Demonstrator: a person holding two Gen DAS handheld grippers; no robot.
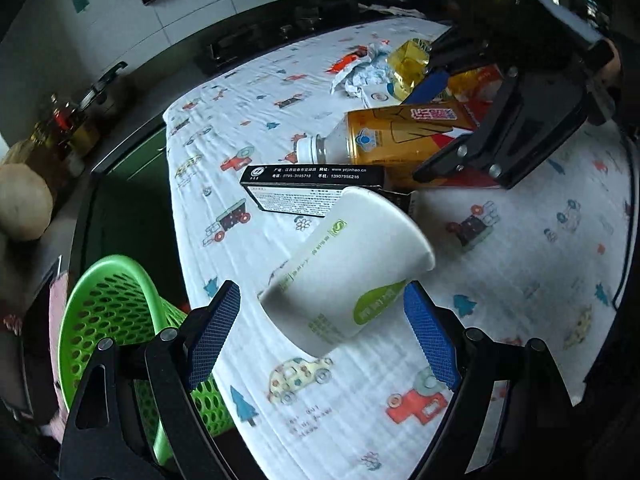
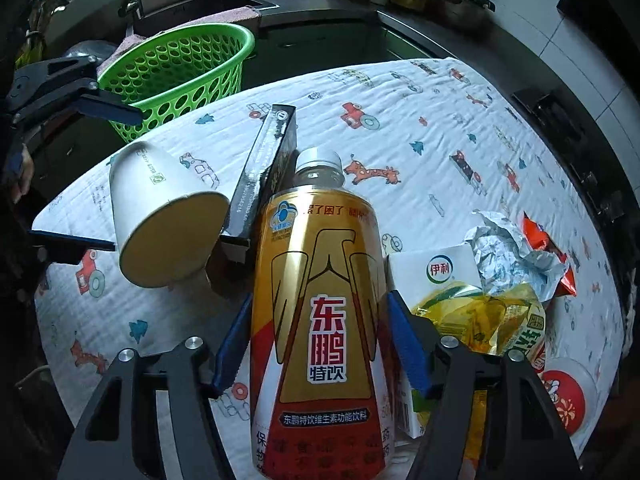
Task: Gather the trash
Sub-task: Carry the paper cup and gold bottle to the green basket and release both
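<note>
A gold and red drink bottle (image 2: pixel 320 264) with a white cap lies on the patterned tablecloth (image 2: pixel 420 92). My right gripper (image 2: pixel 319 298) is shut on its body, a blue pad against each side; the left wrist view shows the same gripper (image 1: pixel 412 138) and bottle (image 1: pixel 384 136). A white paper cup (image 1: pixel 340 264) with green print lies tilted against a black box (image 1: pixel 304 188). My left gripper (image 1: pixel 322 286) stands open astride the cup, with a gap at the left pad. The right wrist view shows this cup (image 2: pixel 160 216) between the left gripper's (image 2: pixel 127 180) spread fingers.
A green perforated basket (image 2: pixel 180 72) stands off the table's far edge, beside the left gripper (image 1: pixel 104 312). Right of the bottle lie a white milk carton (image 2: pixel 432 268), a yellow drink pack (image 2: pixel 480 312), crumpled foil (image 2: pixel 504 248) and a red lid (image 2: pixel 564 400). A dark counter runs behind.
</note>
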